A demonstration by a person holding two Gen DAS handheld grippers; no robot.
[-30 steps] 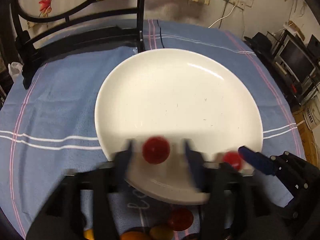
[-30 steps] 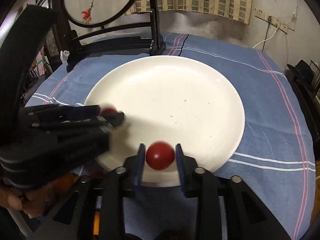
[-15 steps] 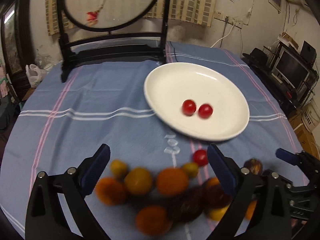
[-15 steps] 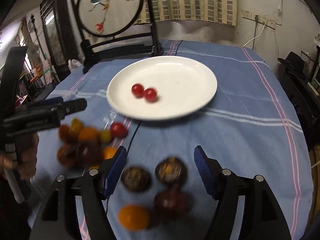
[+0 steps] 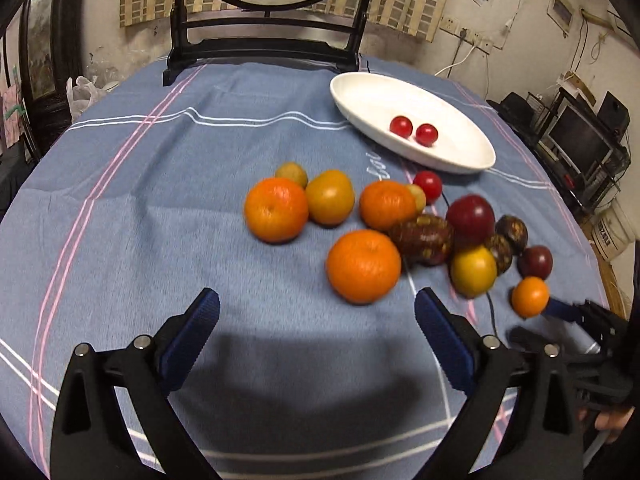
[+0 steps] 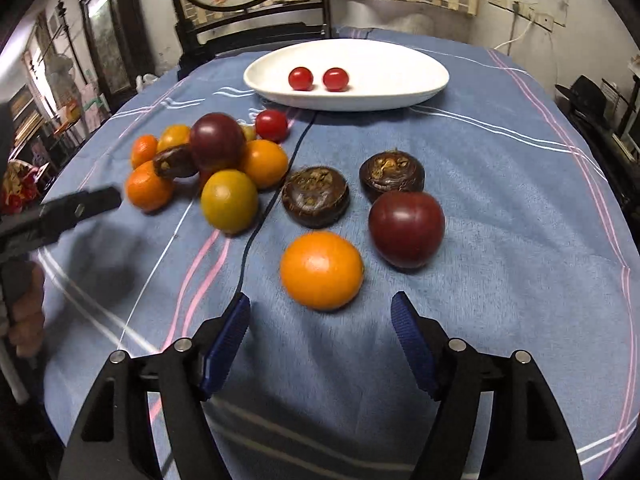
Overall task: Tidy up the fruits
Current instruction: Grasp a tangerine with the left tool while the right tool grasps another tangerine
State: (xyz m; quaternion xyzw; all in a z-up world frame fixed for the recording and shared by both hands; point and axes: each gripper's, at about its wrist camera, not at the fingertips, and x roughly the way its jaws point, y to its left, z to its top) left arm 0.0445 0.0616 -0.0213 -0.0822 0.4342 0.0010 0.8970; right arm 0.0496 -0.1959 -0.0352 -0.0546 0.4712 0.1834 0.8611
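A white plate [image 5: 372, 96] [image 6: 392, 76] at the far side holds two cherry tomatoes [image 5: 401, 126] [image 6: 335, 79]. Loose fruit lies on the blue cloth nearer me: mandarins [image 5: 363, 266], a third cherry tomato [image 5: 428, 186] [image 6: 272, 125], dark plums [image 6: 406, 230], two brown water chestnuts [image 6: 315, 196] and a smooth orange fruit [image 6: 322, 270]. My left gripper [image 5: 316, 300] is wide open and empty, just short of the nearest mandarin. The jaws of my right gripper [image 6: 320, 302] are opening with nothing between them, and the orange fruit lies just ahead.
A black wooden stand [image 5: 260, 48] with a round painted screen sits at the table's back edge. A thin black cable [image 6: 260, 220] runs across the cloth between the fruits. The other gripper's finger [image 6: 80, 204] reaches in from the left. Shelves stand to the right.
Both grippers let go of a cherry tomato each on the plate, opened wide and pulled back toward me. The pile of loose fruit has come into view.
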